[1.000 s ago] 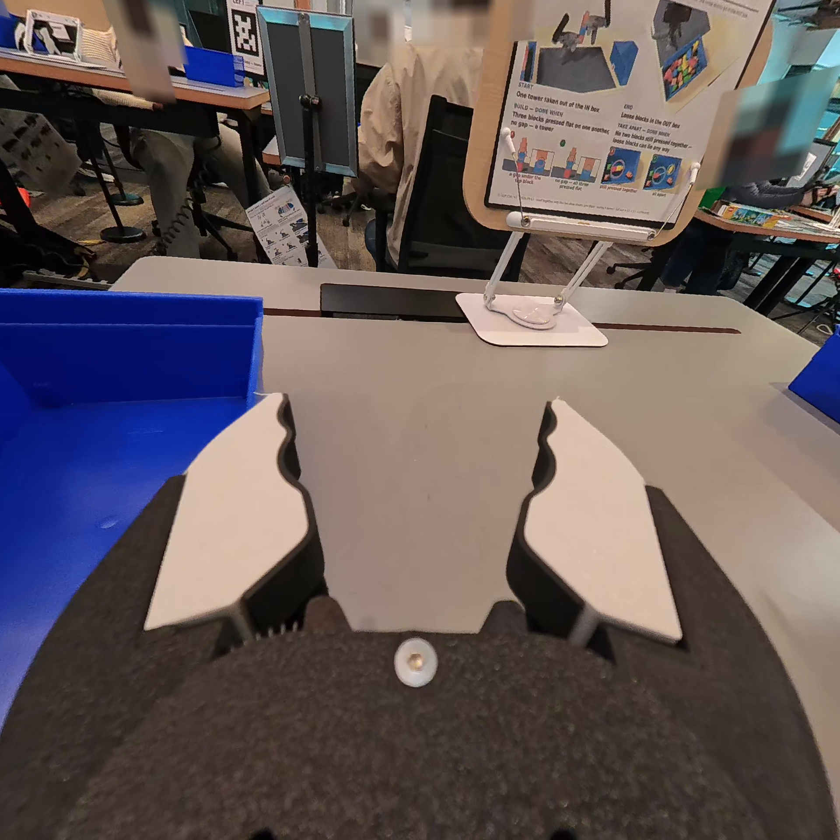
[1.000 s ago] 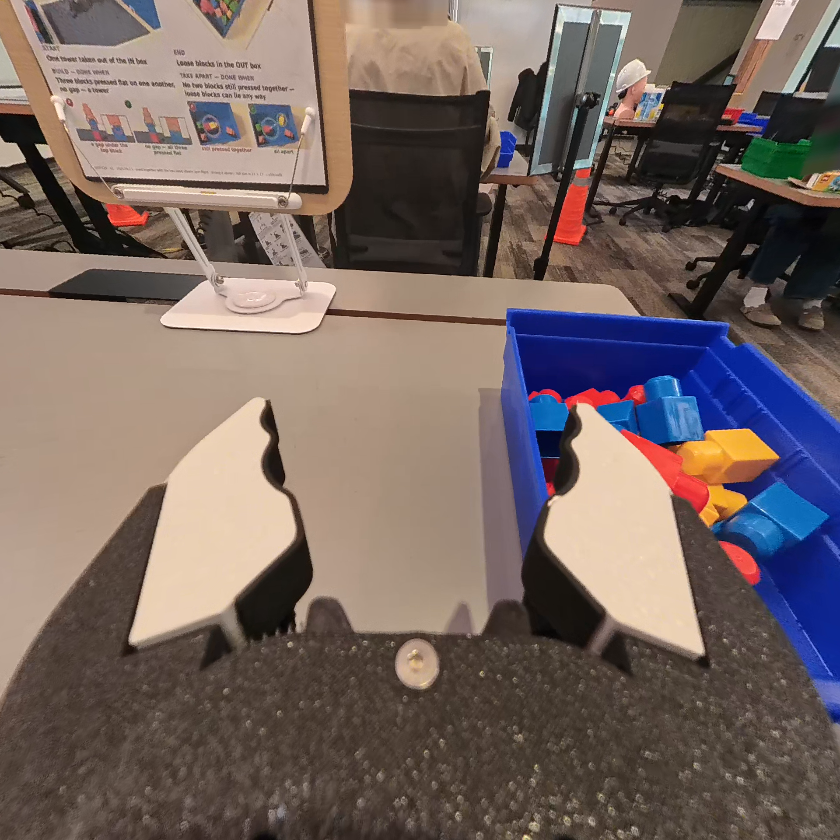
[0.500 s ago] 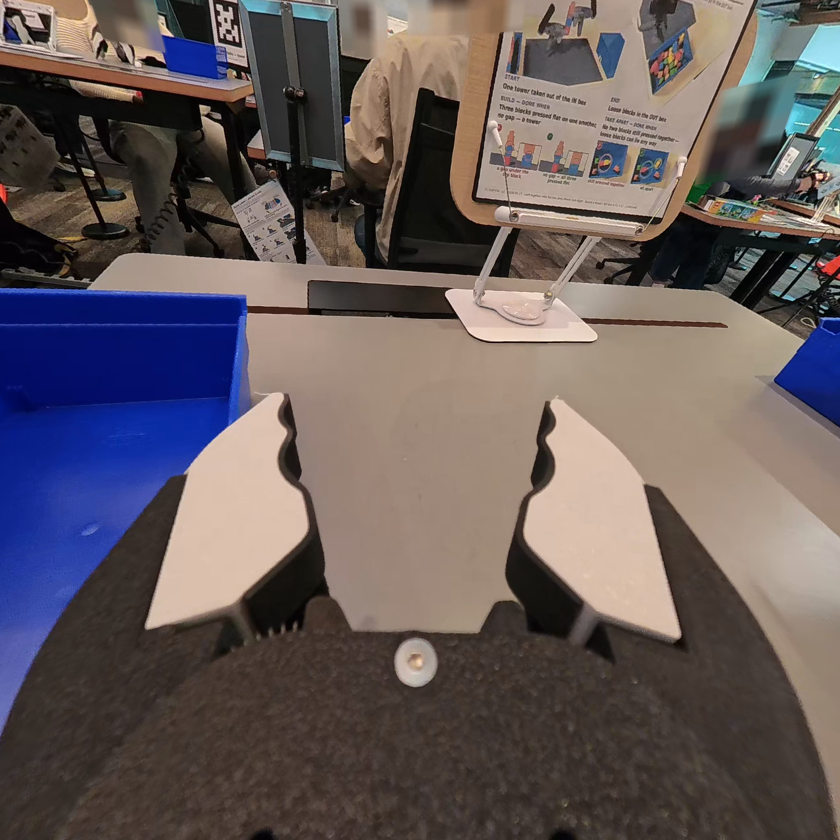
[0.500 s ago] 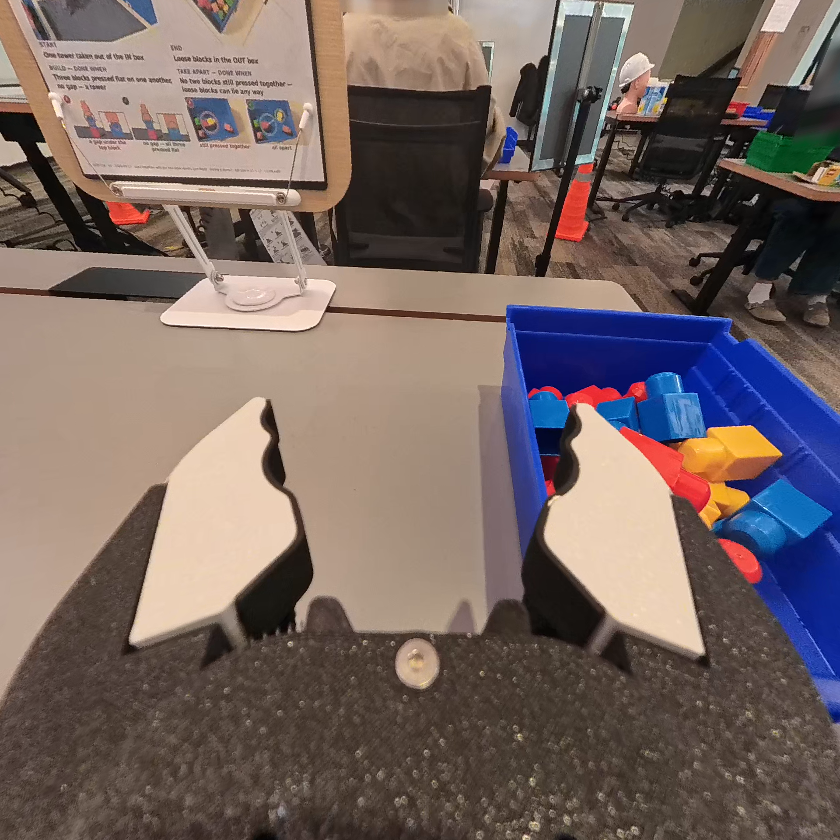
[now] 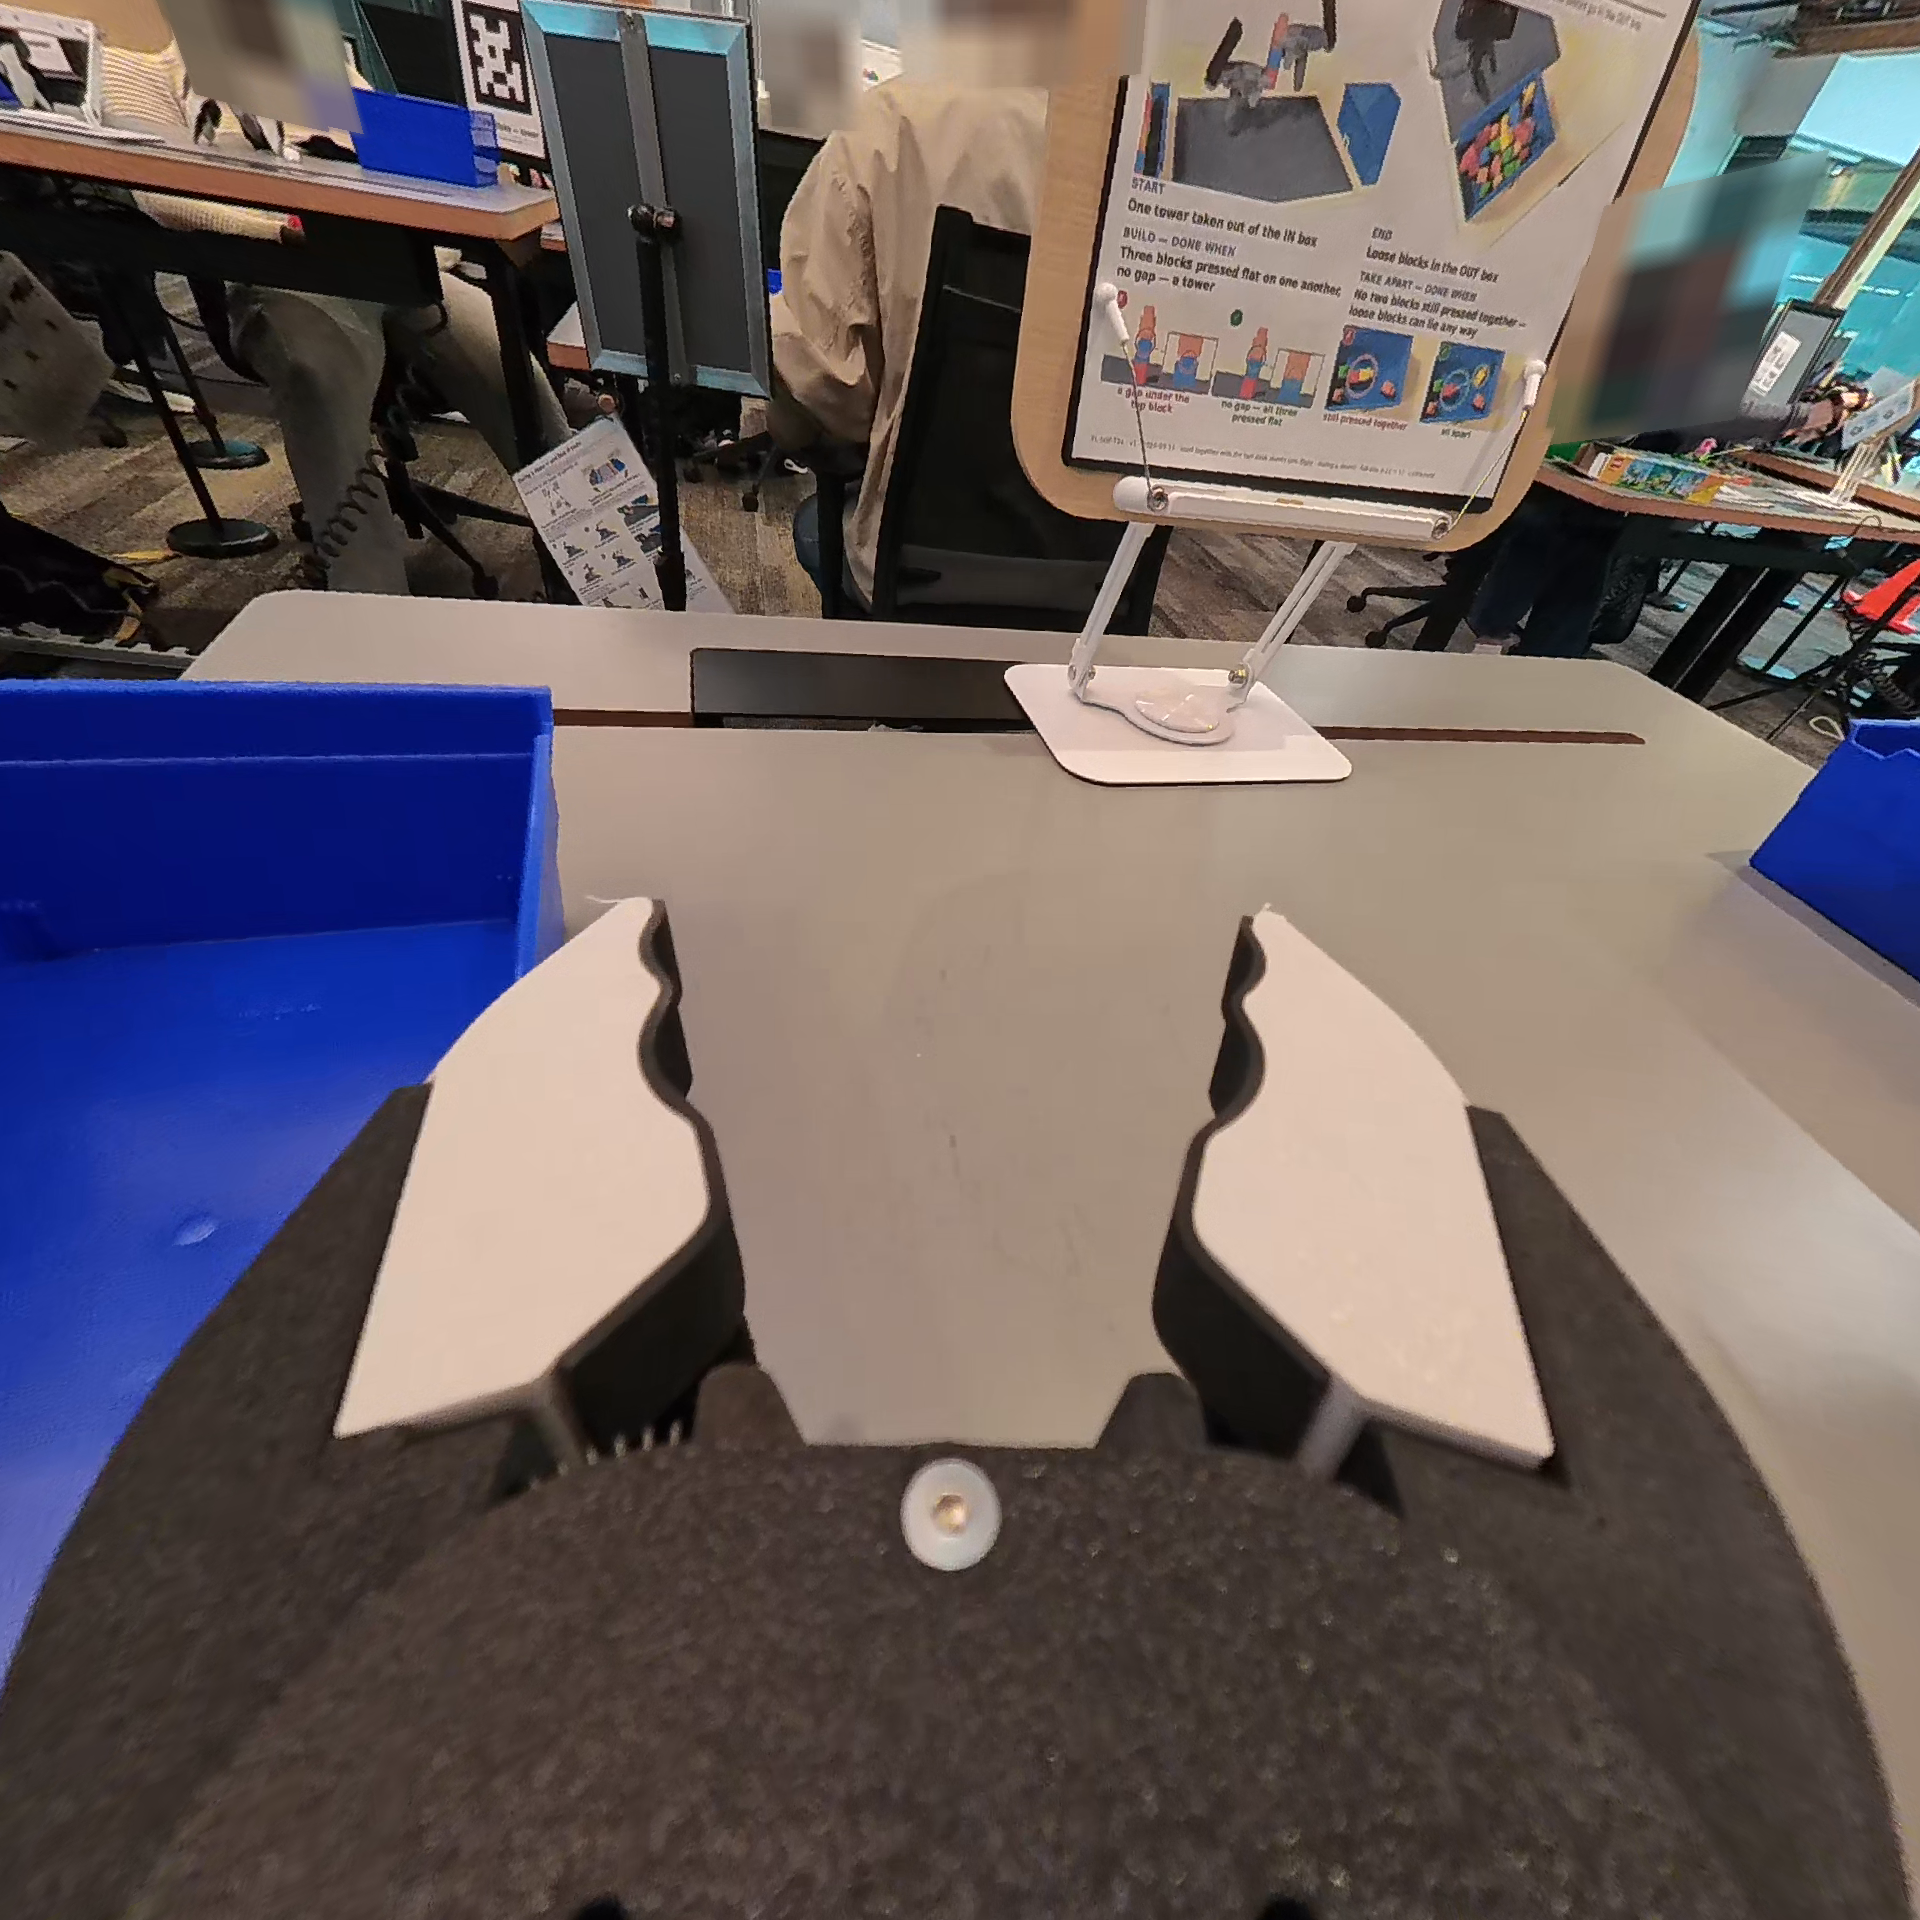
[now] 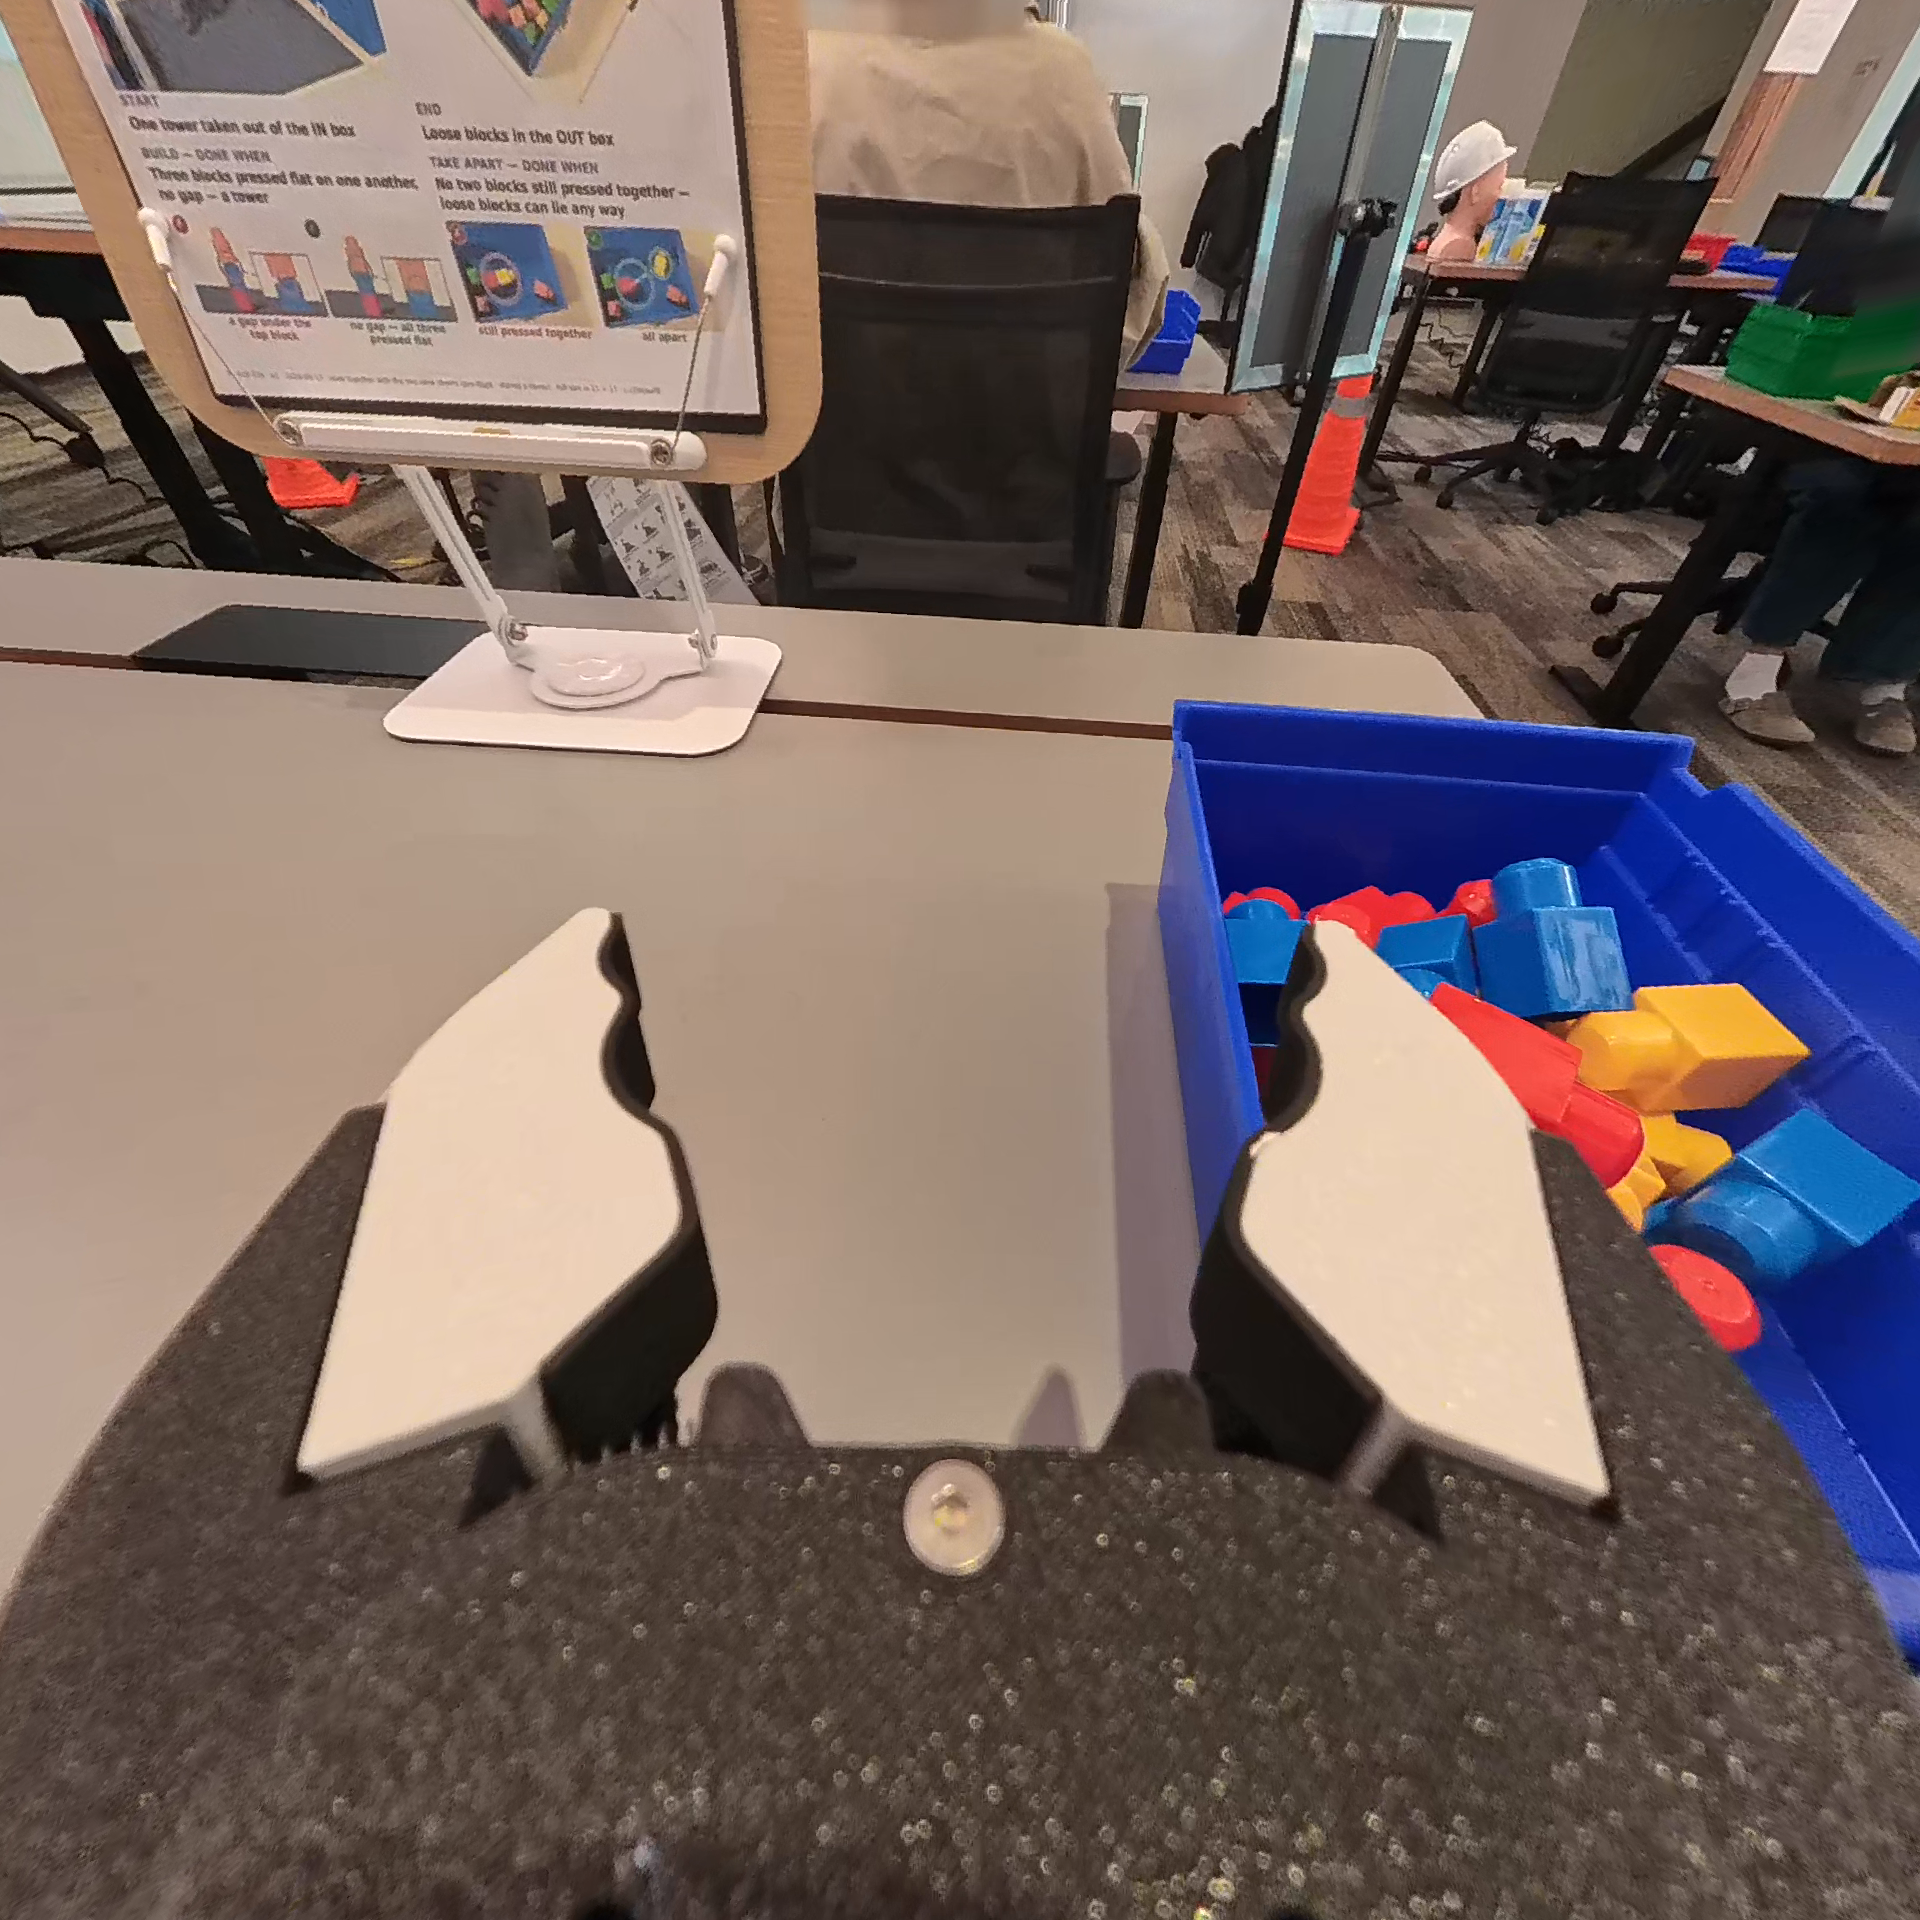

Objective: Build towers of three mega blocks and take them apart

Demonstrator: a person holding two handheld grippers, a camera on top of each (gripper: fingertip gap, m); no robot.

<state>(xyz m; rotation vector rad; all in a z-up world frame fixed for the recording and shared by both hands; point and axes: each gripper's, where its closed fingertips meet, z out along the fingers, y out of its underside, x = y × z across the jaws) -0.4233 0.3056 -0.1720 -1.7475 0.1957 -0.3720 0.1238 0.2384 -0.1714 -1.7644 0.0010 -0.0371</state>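
My left gripper is open and empty above the grey table, just right of a blue bin whose visible inside holds nothing. My right gripper is open and empty, its right finger in front of the near left wall of another blue bin. That bin holds several loose mega blocks: a blue one, a yellow one, a red one and more. A corner of that bin shows at the right edge of the left wrist view.
A white stand holding an instruction board sits at the table's far side, also in the right wrist view. A black panel lies in the table's seam. A seated person, chairs and desks are behind the table.
The left gripper's view has shifted slightly: the empty bin and the stand moved a little left and down in frame. The right gripper has barely moved. Both stay open.
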